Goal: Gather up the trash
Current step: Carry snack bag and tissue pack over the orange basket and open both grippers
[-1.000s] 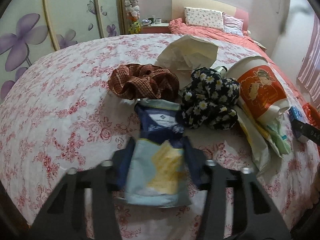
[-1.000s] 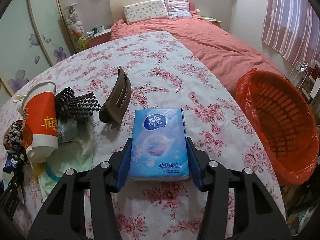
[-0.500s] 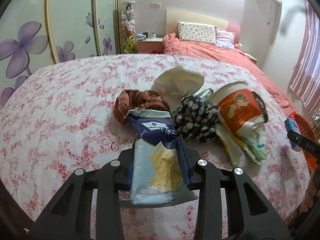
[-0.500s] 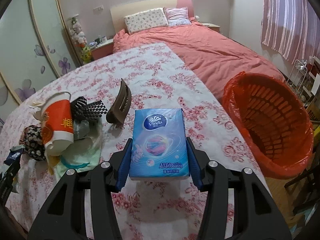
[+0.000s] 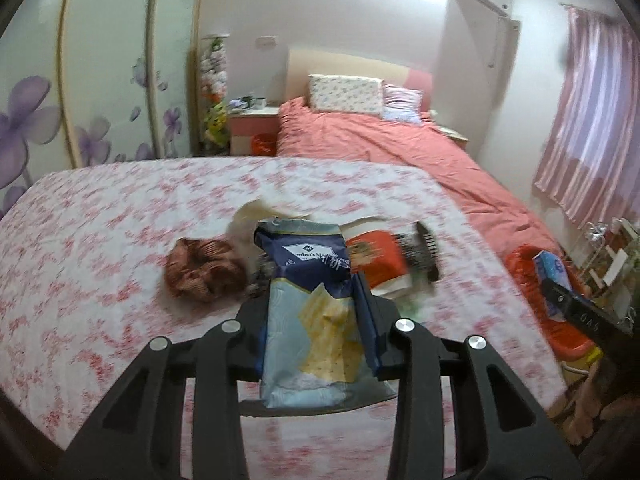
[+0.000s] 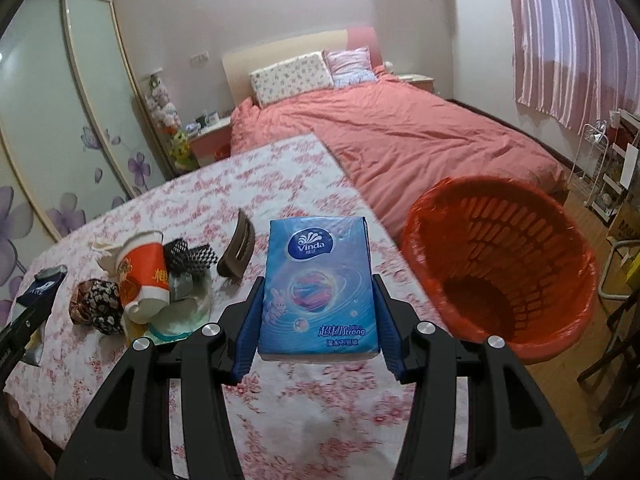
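Tissue pack [image 6: 318, 288]: clamped between the pads of the right gripper [image 6: 318, 334], clear of the bedspread; long axis points forward, along the fingers.
Snack bag [image 5: 316, 312]: crumpled blue-and-yellow wrapper, pinched at a narrow setting by the left gripper [image 5: 320, 332], which has just been closing on it; lifted off the bedspread, long axis also along the fingers.
Red basket [image 6: 500, 264]: lined, open-topped, on the floor beside the bed edge; lies ahead and to the right of the right gripper, lower than the pack.
Nearer hand: right; the left views the basket far off to its right.
Remaining pile: paper cup [image 6: 146, 276], floral scrunchie [image 6: 100, 304], brown hair claw [image 6: 238, 250], left of the pack.
Uncertainty: left view is motion-blurred; bag lettering only partly legible.
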`<state>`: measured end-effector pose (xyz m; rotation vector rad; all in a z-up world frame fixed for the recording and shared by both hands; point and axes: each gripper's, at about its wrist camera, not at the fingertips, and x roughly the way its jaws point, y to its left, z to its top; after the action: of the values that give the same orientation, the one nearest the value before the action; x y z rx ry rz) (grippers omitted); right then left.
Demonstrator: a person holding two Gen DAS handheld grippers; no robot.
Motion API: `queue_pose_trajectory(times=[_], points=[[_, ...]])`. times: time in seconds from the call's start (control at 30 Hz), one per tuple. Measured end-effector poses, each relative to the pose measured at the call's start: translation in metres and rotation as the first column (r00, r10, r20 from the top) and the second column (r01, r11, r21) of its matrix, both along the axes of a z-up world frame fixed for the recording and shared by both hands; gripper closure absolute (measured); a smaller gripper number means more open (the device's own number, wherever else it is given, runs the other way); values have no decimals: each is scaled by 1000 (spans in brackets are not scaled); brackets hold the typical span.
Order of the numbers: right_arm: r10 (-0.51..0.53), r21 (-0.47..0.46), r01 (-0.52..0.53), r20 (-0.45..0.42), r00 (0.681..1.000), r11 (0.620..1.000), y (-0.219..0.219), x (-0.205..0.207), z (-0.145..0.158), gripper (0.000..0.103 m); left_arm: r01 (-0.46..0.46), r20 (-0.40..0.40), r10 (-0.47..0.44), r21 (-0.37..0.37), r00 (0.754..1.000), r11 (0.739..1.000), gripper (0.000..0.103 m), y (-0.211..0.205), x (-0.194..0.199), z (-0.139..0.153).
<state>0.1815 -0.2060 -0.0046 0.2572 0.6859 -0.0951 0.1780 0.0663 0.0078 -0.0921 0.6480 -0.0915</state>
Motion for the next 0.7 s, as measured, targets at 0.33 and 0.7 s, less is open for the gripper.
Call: queue_pose_trajectory(times=[0.33,0.7], points=[[-82,14,81,69,994,997,-46,-17,11,52,203,34,-202,-42,979,978,67,-92,10,16],[-211,17,210,82,974,978,-111,-13,-4,52,447,42,-445,-61,895,893,67,-211,35,8]])
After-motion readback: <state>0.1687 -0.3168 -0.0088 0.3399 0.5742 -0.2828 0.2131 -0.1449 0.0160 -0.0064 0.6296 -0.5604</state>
